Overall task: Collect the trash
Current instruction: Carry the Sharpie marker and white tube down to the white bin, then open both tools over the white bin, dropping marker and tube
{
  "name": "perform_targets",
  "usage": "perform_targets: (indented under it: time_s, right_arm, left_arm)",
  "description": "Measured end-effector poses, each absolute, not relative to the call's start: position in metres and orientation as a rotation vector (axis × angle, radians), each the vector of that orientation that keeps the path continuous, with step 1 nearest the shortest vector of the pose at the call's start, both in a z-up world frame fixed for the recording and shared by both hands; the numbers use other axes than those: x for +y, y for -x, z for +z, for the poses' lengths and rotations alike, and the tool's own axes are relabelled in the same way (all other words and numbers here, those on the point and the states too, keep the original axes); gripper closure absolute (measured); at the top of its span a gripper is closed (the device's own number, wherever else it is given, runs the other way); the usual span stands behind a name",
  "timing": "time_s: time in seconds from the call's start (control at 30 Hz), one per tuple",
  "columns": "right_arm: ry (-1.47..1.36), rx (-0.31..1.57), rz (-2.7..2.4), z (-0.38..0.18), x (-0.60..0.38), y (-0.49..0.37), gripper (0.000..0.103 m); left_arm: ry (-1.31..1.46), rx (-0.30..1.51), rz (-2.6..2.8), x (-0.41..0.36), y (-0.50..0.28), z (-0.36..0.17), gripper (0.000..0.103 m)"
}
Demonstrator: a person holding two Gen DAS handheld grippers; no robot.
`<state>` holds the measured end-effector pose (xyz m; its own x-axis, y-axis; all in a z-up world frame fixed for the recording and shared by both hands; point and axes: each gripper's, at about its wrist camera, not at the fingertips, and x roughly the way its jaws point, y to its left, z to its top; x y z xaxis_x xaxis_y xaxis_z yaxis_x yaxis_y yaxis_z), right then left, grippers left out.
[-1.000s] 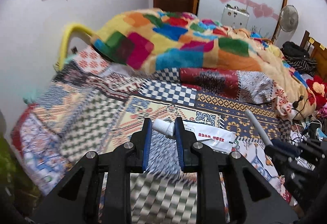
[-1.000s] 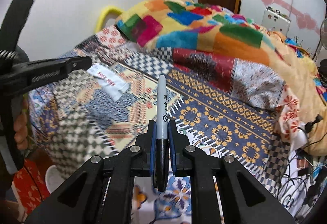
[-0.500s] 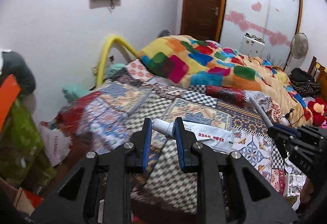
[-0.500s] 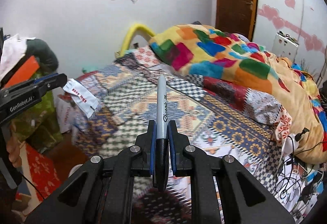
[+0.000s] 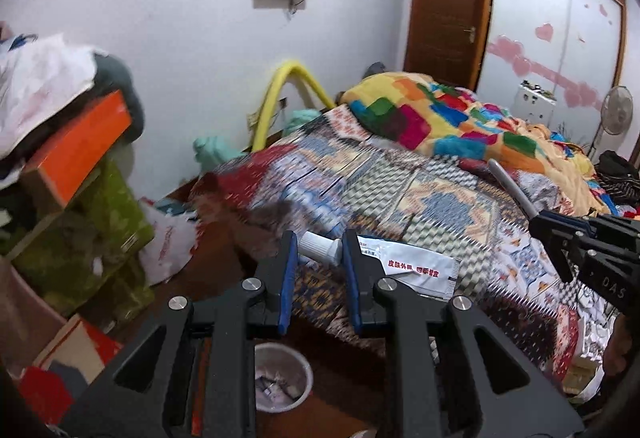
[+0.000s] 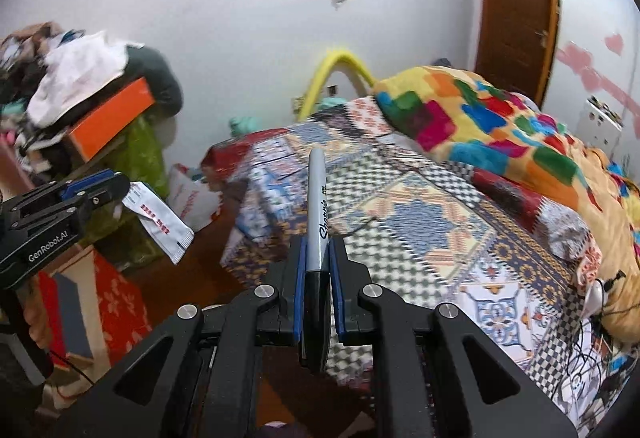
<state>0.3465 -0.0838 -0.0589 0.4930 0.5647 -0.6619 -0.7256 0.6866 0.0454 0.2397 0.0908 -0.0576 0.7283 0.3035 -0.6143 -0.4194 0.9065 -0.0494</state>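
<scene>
My left gripper [image 5: 319, 252] is shut on a white ointment tube [image 5: 404, 267], gripping it near its cap so the flat tail with red print sticks out to the right. In the right wrist view that tube [image 6: 158, 220] hangs from the left gripper [image 6: 116, 190] at the left edge. My right gripper [image 6: 317, 258] is shut on a grey and black marker [image 6: 318, 198], which points straight ahead. The marker's tip [image 5: 510, 184] and the right gripper [image 5: 560, 230] show at the right of the left wrist view. A small white trash bin [image 5: 306, 362] with scraps in it stands on the floor below the left gripper.
The bed [image 5: 420, 190] with a patterned cover and a bright patchwork blanket [image 5: 440, 118] fills the right. Stacked boxes and clothes [image 5: 76, 142] pile up at the left. A white plastic bag [image 5: 168, 242] lies on the brown floor beside them. Cables [image 6: 580, 350] trail off the bed's right corner.
Both grippers have swung left and back off the bed, still holding the tube and the marker. The floor, the box pile and the trash bin have come into view.
</scene>
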Motion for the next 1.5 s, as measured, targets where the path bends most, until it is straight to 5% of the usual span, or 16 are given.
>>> perform_targets:
  time_s: [0.5,1.03,1.5]
  right_arm:
    - [0.377,0.851,0.942,-0.125,0.020,-0.280,0.092]
    - [0.496,1.155,1.011,-0.227,0.100,-0.287,0.092]
    - [0.511,1.287,1.080,-0.266,0.136,-0.309,0.087]
  left_arm:
    - [0.275,0.821,0.504,0.168,-0.172,-0.140,0.081]
    - [0.402,1.089,0.515,0.204,-0.175,-0.259,0.081]
    - [0.476,1.220,0.470,0.220,-0.210,-0.309,0.076]
